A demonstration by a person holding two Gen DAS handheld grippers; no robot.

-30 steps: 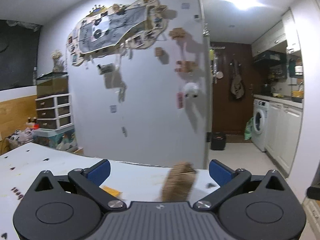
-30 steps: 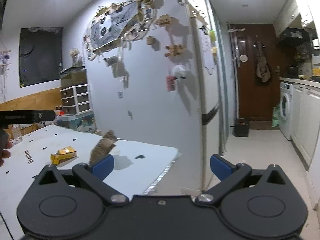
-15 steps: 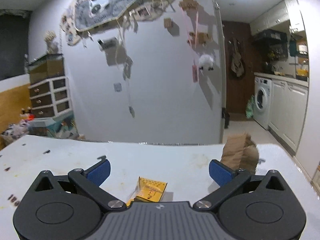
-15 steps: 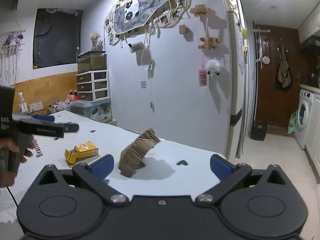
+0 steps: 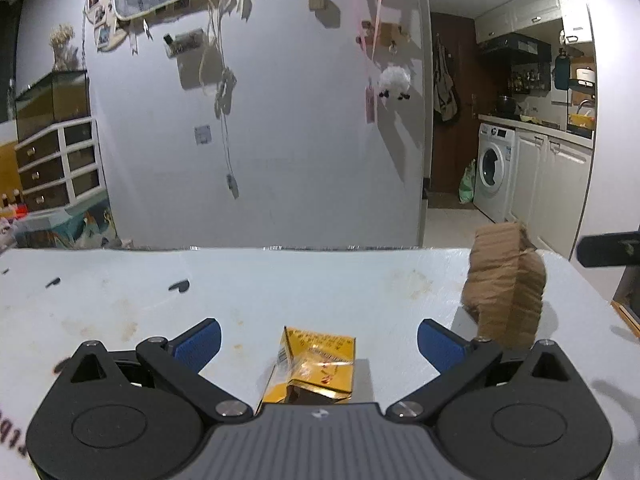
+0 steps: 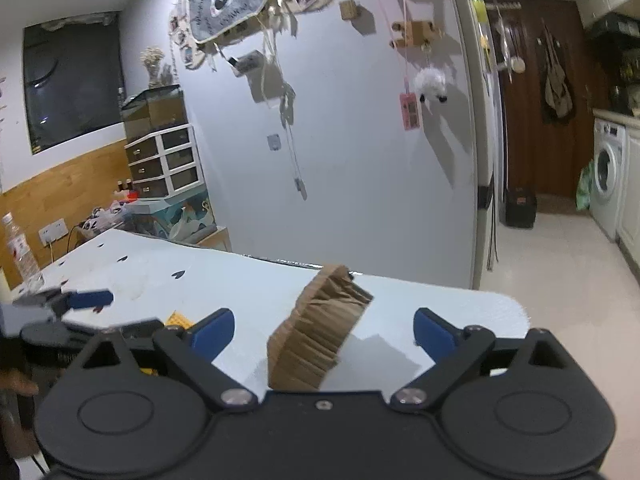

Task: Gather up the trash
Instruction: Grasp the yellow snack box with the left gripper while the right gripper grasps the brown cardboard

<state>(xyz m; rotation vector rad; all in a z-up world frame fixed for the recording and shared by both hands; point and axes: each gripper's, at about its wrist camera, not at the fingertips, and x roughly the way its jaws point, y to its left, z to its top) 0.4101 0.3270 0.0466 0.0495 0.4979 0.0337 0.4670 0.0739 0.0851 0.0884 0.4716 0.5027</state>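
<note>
A crushed yellow carton (image 5: pixel 316 364) lies on the white table (image 5: pixel 280 284), between the open blue-tipped fingers of my left gripper (image 5: pixel 319 340). A brown crumpled cardboard piece (image 5: pixel 505 280) stands to its right; in the right wrist view it (image 6: pixel 318 330) sits between the open fingers of my right gripper (image 6: pixel 324 330). Neither gripper touches its item. The left gripper also shows in the right wrist view (image 6: pixel 76 304), with a corner of the yellow carton (image 6: pixel 178 318) beside it.
The table's far edge (image 5: pixel 344 247) faces a white fridge side (image 5: pixel 280 140) hung with photos and magnets. A drawer unit (image 6: pixel 164 160) and a water bottle (image 6: pixel 18 254) stand at the left. The table's right edge (image 6: pixel 516 308) drops to the kitchen floor; a washing machine (image 5: pixel 492 172) stands beyond.
Both grippers have lowered and moved toward the table. The yellow carton now lies between the left fingers, and the cardboard piece between the right fingers.
</note>
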